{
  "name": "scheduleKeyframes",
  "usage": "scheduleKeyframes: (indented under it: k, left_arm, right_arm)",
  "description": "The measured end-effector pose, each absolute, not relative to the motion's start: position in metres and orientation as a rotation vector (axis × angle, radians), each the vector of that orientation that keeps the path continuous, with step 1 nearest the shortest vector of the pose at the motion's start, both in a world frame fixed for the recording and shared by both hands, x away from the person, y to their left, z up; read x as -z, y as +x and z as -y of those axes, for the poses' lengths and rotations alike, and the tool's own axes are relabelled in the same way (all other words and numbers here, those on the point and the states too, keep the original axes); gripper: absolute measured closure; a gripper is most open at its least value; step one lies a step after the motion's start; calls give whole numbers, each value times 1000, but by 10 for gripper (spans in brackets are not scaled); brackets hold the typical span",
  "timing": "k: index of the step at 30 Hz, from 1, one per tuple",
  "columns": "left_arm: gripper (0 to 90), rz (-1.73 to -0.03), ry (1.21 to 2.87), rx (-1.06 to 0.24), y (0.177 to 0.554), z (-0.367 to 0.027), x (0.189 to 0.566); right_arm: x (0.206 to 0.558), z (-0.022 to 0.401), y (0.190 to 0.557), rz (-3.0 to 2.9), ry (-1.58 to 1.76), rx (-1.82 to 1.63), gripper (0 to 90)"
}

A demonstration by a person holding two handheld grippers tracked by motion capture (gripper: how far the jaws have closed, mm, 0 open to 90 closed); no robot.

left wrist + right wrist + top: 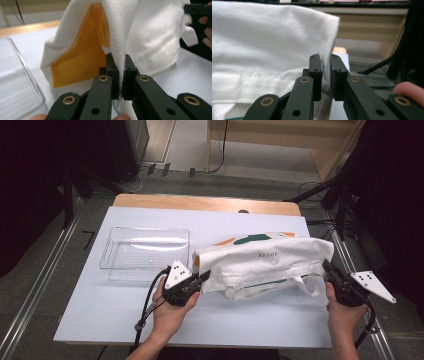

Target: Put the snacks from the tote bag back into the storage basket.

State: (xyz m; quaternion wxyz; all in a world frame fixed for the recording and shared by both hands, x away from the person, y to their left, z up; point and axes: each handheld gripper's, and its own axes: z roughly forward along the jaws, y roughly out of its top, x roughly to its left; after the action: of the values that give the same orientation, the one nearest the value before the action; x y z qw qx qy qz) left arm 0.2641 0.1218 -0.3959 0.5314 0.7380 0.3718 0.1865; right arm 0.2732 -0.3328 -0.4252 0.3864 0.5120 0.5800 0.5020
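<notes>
Both claws, left [204,276] and right [326,266], are clamping opposite ends of the bag [265,260], its length stretching between them.

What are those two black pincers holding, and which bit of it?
Both grip the white cloth bag. The left gripper pinches a fold of fabric at its left end; the right gripper has just closed on the fabric edge at its right end.
</notes>
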Motion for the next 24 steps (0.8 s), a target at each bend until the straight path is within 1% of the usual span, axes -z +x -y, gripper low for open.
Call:
scheduleKeyframes:
  k: [4,5,6,10,13,15,16,17,18,19,21,24]
  left_arm:
    - [887,-863,1725,-447,268,-125,378]
    - [887,-857,1713,-448,269,-125,375]
    - [886,-855,1703,-447,269,-126,374]
    - [885,-888,1698,-424,276,-129,376]
    - [885,-939,1700,-422,286,-133,382]
    - [883,-986,1720,-407,296,-132,390]
    - [883,-1010,1736,-402,300,-130,396]
    - [881,-1028,1752,-403,303,-127,401]
    - [881,-1041,1762,-412,305,-124,405]
    - [880,-1048,1769,-426,306,-123,406]
    - [876,-1060,1753,-429,306,-122,406]
    - [870,-1064,1744,-428,308,-123,405]
  right_arm:
    - [406,334,255,-1401,1253,-1286,839]
    - [406,334,255,-1401,1253,-1286,839]
    - [399,335,249,-1374,1248,-1307,841]
    - [394,333,238,-1333,1240,-1318,852]
    - [397,331,234,-1328,1242,-1321,855]
    - [409,325,236,-1382,1238,-1238,855]
    - [409,325,236,-1382,1238,-1238,855]
    - [423,324,242,-1408,1293,-1218,848]
    - [423,324,242,-1408,1293,-1218,848]
    - [430,325,246,-1428,1339,-1238,833]
    - [437,327,248,-1444,1379,-1252,777]
    - [436,329,245,-1458,1401,-1296,595]
